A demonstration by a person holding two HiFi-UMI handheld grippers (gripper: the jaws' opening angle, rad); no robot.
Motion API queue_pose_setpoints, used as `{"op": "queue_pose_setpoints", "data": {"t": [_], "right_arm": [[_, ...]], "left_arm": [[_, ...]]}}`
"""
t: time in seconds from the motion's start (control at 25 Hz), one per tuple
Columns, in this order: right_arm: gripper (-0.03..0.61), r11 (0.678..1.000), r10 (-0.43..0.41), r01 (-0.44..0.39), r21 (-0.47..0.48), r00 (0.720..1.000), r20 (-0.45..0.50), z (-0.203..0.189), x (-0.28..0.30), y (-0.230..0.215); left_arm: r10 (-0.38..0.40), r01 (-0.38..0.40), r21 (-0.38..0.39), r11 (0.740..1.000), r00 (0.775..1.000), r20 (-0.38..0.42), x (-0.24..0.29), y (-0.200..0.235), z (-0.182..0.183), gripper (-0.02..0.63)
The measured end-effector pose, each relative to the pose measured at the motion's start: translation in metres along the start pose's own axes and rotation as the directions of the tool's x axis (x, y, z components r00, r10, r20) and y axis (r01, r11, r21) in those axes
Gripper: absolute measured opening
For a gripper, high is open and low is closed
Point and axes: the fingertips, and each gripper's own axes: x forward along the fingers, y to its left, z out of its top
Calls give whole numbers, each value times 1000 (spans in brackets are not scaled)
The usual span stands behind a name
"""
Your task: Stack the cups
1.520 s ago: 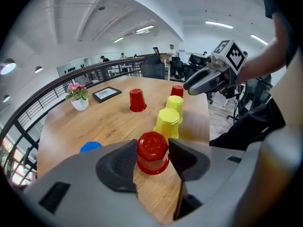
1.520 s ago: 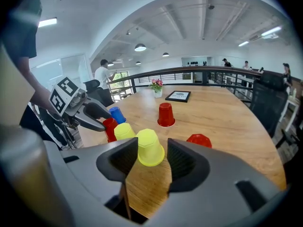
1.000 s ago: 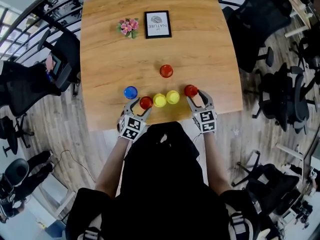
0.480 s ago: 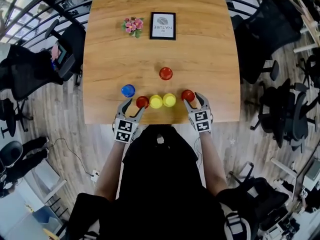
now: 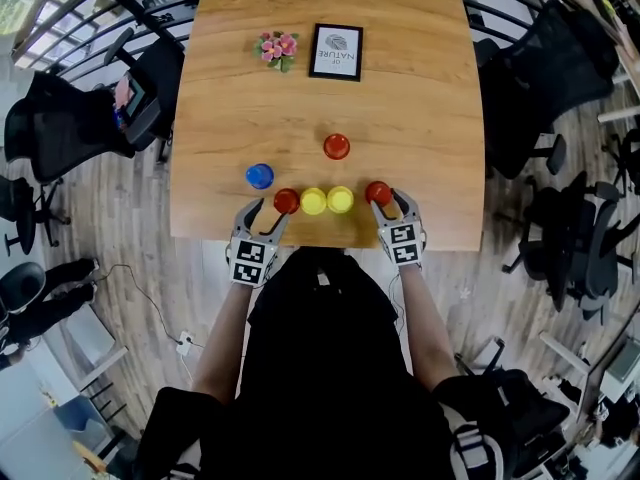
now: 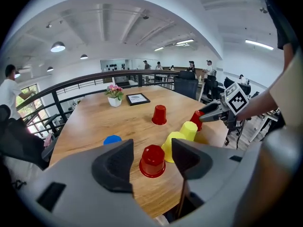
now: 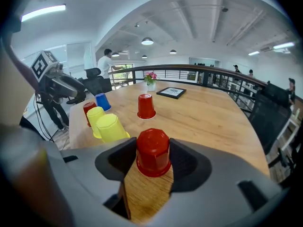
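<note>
Closing right gripper (image 7: 152, 161) pinches right red cup (image 7: 152, 143) on table (image 7: 213, 122); left gripper (image 6: 151, 148), jaws wide, straddles left red cup (image 6: 152, 162) without touching.

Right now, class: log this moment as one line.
left gripper: open, left red plastic cup ahead, untouched | right gripper: just closed further onto right red plastic cup | stacked: none

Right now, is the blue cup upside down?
Upside down: the blue cup stands on its wide rim, its closed bottom facing up.
</note>
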Motion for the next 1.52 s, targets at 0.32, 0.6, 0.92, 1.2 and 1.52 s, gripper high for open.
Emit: {"op": "queue_pose_setpoints", "data": {"t": [0.32,0.6,0.92,1.2,1.52], "right_arm": [[229,1000,21,-21,-15,1000,22,14,-5,1],[229,998,49,-48,-52,999,22,37,-20,10],[229,990,110,-106,-92,994,30,65,-34,28],[229,976,173,-166,-142,984,43,98,-35,56],[229,942,272,-267,-205,962,0,111,-22,103]], "left_arm": [[48,-48,-26,999,999,20,-14,5,-3,268],[74,-72,-63,995,997,31,-18,12,-13,268],[92,-87,-87,992,994,56,-19,14,-8,268],[102,-96,-98,991,993,58,-24,21,-11,268],[104,-98,-104,990,993,54,-28,32,-16,268]]}}
